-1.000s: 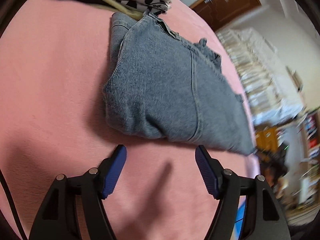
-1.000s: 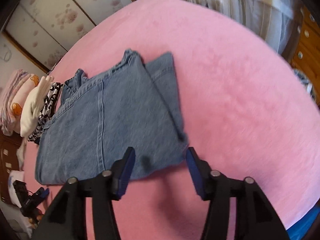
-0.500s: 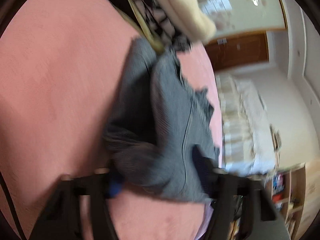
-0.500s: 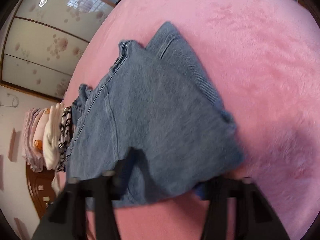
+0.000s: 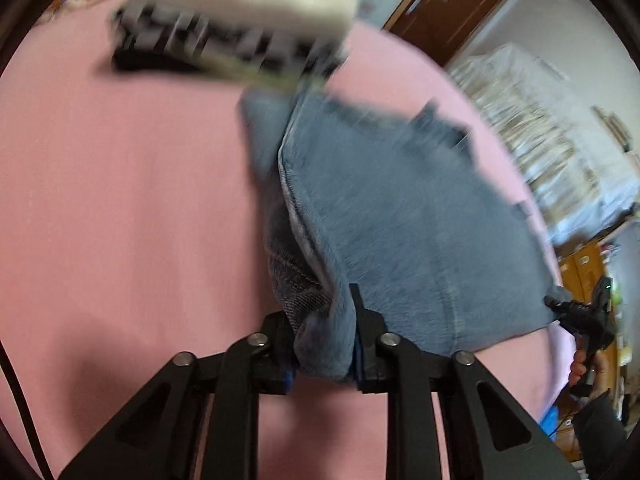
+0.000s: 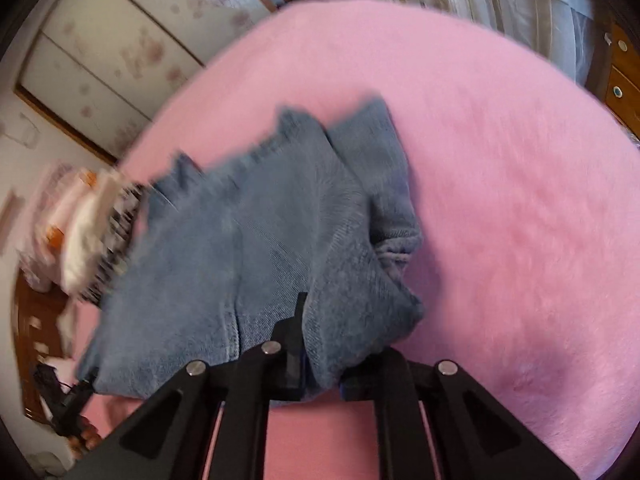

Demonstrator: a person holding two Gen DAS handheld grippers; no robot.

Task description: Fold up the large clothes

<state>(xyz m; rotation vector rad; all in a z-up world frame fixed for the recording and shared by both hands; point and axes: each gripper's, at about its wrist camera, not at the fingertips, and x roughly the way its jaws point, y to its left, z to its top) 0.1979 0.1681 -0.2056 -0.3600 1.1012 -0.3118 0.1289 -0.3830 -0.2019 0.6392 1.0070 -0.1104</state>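
Observation:
A folded pair of blue jeans (image 5: 400, 216) lies on a pink bed cover (image 5: 120, 200). My left gripper (image 5: 324, 344) is shut on the near left corner of the jeans, with denim bunched between its fingers. My right gripper (image 6: 320, 360) is shut on the near right corner of the jeans (image 6: 260, 248), the cloth lifted and creased there. The right gripper also shows at the far right of the left wrist view (image 5: 588, 320), at the jeans' other corner. Both views are blurred by motion.
A stack of folded clothes (image 5: 236, 28) sits at the far end of the bed, touching the jeans' waistband; it also shows in the right wrist view (image 6: 80, 232). A wooden door (image 5: 448, 4), shelves and curtains (image 6: 500, 8) surround the pink bed cover (image 6: 520, 200).
Both grippers were open in front of the jeans a second ago. They moved forward onto the near edge and shut on its two corners, bunching and lifting the denim.

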